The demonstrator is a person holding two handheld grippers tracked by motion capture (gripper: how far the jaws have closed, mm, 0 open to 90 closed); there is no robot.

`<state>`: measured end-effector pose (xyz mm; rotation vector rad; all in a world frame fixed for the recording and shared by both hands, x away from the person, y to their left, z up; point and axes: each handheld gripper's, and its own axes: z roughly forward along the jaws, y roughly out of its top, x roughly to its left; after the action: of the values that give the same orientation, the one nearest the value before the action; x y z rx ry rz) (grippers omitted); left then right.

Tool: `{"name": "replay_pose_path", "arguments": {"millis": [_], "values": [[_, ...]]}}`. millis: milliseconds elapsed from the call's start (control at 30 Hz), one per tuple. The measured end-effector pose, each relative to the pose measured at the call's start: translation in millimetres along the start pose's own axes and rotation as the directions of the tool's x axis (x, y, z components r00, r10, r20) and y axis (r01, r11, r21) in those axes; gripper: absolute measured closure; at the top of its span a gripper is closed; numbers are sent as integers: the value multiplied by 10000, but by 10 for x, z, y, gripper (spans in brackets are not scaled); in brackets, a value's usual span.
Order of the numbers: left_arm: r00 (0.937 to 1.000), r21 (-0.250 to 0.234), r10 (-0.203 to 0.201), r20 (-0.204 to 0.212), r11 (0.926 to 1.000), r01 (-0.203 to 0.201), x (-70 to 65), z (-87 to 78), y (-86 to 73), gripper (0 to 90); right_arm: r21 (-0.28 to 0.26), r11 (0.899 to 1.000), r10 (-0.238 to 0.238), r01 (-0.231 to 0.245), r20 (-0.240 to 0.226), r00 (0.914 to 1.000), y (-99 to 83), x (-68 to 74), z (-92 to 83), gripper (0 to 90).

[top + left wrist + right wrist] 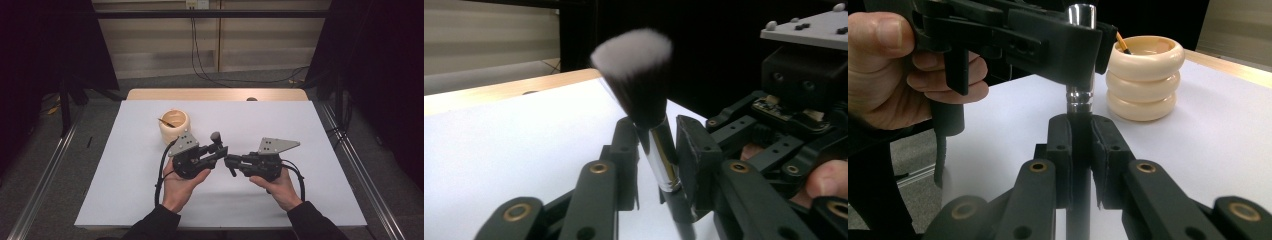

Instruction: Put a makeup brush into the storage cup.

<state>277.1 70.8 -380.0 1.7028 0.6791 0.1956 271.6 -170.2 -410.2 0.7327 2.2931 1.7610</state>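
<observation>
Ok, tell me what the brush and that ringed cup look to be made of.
Brush: soft, matte bristles, dark with pale tips, likely synthetic fibre; its ferrule mirrors light, so probably polished metal. The handle looks like black plastic, though the claws hide much of it. Ringed cup: cream, smooth, with a soft sheen on its three stacked rings, so plastic or glazed ceramic; I cannot tell which.

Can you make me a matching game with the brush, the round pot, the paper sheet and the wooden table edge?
Things:
1. makeup brush
2. cream ringed pot
3. white sheet
4. wooden table edge

Places:
A. at the far side, beyond the sheet
B. upright between both grippers
C. standing on the sheet, far left
D. spread across the table

Pairs: 1-B, 2-C, 3-D, 4-A
</observation>
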Motion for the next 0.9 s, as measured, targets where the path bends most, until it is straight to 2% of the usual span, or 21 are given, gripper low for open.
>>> {"name": "replay_pose_path", "arguments": {"millis": [100,300,333,400,500,533,600,633,700,733,833,900], "values": [[9998,-55,-178,86,9998,179,9,-6,-8,733,32,10000,-14,13,23,10000,-2,2,7,797],[9988,32,-287,403,9996,286,8,-7,0,760,34,10000,6,-6,-78,10000,-9,11,23,797],[9993,118,-163,323,9998,159,0,-8,7,765,45,10000,-8,8,-57,10000,-9,11,21,796],[9989,1,-210,407,9998,211,-11,4,11,768,14,10000,-12,12,-69,10000,-10,11,18,796],[9997,0,-78,241,10000,78,-26,10,14,769,-18,10000,9,-9,26,10000,-6,6,10,794],[9993,-63,-89,365,9999,91,-24,15,14,770,-24,10000,7,-7,-12,10000,-8,5,11,793],[9995,35,25,310,10000,-26,-31,2,22,774,-61,10000,13,-13,-9,10000,-9,3,9,790],[9992,-70,-57,405,10000,60,-32,4,21,775,-95,10000,25,-26,-41,10000,-9,3,9,789],[9997,-73,-94,234,9999,96,-41,-4,24,775,-142,9999,25,-25,-6,10000,-6,5,5,786],[9989,-57,-66,465,10000,69,-26,-5,26,776,-160,9999,20,-21,-75,10000,-6,5,7,785],[9997,-7,5,245,10000,-5,-33,-13,38,777,-174,9998,51,-50,40,10000,-8,7,1,776],[9995,0,35,326,10000,-35,-33,-22,41,777,-233,9997,111,-111,7,9999,-6,9,-2,747]]}}
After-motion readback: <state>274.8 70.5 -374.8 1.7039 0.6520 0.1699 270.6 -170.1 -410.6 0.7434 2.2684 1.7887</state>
